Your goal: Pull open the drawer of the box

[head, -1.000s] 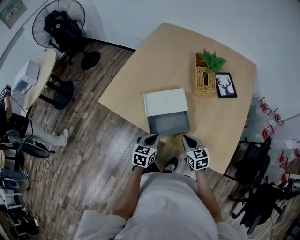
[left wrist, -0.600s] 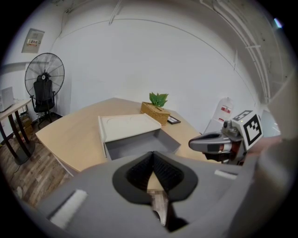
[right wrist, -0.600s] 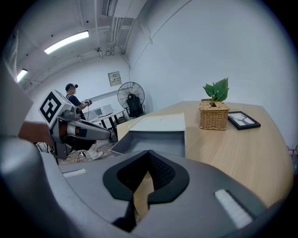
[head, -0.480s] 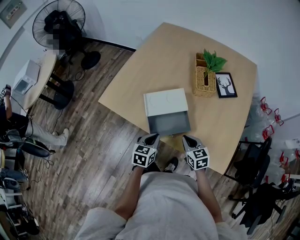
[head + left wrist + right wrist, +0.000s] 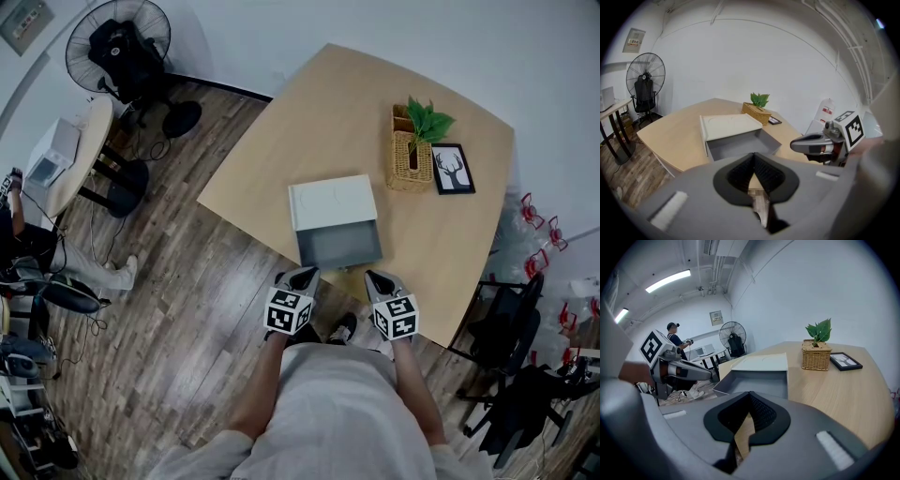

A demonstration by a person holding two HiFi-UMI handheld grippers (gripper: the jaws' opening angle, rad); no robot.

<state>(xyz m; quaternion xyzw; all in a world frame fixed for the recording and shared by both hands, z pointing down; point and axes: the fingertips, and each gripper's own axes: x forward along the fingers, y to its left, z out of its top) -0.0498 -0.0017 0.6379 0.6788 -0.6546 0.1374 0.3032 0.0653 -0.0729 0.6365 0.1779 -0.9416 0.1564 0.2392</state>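
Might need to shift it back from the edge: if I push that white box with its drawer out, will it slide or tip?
Probably slides: the box looks thin-walled and light on a smooth table. The open drawer may just push shut first. Tipping seems unlikely; it sits low and flat.

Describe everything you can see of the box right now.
The box is a flat, pale cream-white rectangular case with faint round shapes pressed into its top. Its grey drawer is pulled out toward the person, looks empty, and reaches close to the table's near edge. It rests flat on the light wooden table, apart from the wicker basket. Neither the left gripper nor the right gripper touches it; both have jaws together, short of the drawer.
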